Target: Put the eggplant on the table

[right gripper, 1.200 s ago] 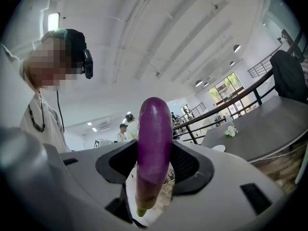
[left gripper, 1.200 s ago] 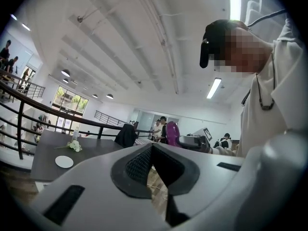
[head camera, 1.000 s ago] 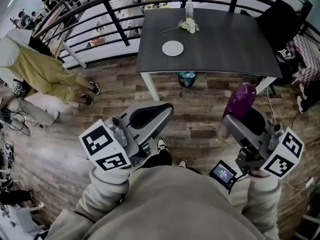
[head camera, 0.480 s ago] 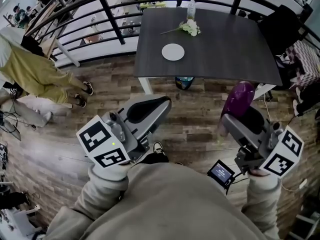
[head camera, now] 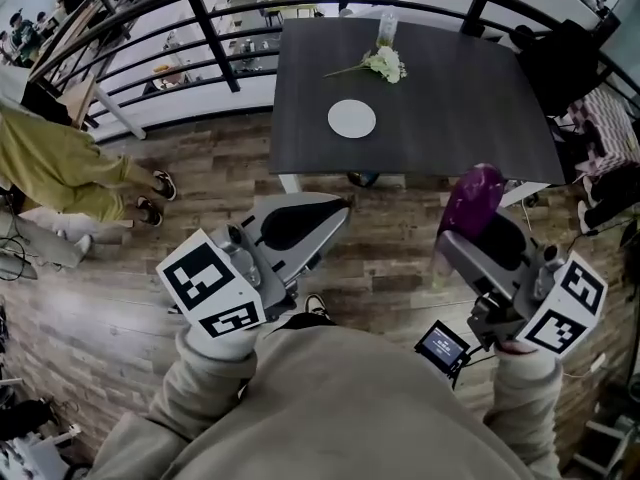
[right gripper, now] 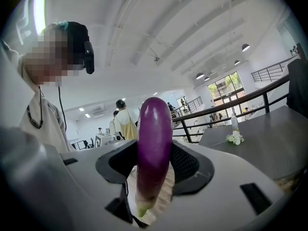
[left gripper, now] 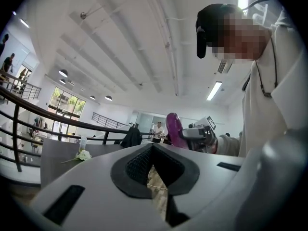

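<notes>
The eggplant (head camera: 472, 203) is purple, the table (head camera: 450, 108) dark grey, the plate (head camera: 352, 119) white.

The eggplant (head camera: 470, 206) is held up in the air, clamped between the pads of the right gripper (head camera: 478, 240). It is seen as long, glossy and deep purple, stood nearly upright with a slight tilt. The rounded end is turned up, and the pale green stem end is pointed down below the pads. The grip is taken around its lower half. The table (head camera: 460, 88), dark grey on top with white legs, is seen ahead. In the head view the eggplant's top is lined up with its near edge, but no contact is made.
</notes>
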The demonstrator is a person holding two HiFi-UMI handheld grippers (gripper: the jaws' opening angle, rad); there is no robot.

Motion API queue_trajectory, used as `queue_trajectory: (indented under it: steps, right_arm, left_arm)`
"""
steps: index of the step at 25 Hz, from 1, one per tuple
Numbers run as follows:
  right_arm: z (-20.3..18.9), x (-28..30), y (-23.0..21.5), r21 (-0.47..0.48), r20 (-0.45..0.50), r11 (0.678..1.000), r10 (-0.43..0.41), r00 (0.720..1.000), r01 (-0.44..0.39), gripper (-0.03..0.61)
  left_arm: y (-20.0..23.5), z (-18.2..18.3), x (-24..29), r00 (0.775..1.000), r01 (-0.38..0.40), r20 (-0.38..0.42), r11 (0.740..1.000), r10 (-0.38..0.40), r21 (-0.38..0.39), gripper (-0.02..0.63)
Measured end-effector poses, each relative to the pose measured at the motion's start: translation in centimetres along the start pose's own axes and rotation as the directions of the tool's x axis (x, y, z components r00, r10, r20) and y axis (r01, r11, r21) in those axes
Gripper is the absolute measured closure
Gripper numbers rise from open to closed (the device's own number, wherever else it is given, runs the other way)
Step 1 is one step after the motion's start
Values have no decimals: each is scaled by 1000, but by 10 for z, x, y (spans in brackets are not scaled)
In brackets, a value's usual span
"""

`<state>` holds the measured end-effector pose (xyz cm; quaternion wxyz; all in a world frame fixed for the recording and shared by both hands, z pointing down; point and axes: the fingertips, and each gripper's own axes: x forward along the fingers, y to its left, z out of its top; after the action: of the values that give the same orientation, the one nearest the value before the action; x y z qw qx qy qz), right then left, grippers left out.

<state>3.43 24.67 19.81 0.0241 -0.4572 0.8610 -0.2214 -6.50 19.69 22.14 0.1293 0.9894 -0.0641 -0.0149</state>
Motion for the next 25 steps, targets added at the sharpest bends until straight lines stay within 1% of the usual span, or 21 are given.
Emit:
queue_trajectory:
  steps: [3,8,12,15,19,25]
  right_arm:
    - [2,28,-2,-4,-20,1000,-1,1000,1,359]
    - [5,69,-5,6,-41,1000,13,999,-12,359]
    - [5,90,-8,23,-62,999,27,998,-26,359]
    - [12,101,-12,20,-67,999,38,997,-37,359]
    - [13,118,-22,19,-80,997,75,994,-73,359]
    - [31,137,-47,20,-65,992,126,990,-125,359]
  left_arm:
    - [27,2,-8,1000,-18,0,1000,18,1,609]
    - [61,1,-19,1000,-13,-8,1000,13,-15,609]
    - [75,-3,-31,1000,-19,-1,998,19,-52,609]
    - [82,-2,-32,1000,-21,-3,998,21,-61,609]
    - [94,2,-30,999,-34,0,998,34,-50,609]
    - [120,13,-12,997,-71,-6,997,71,-27,609]
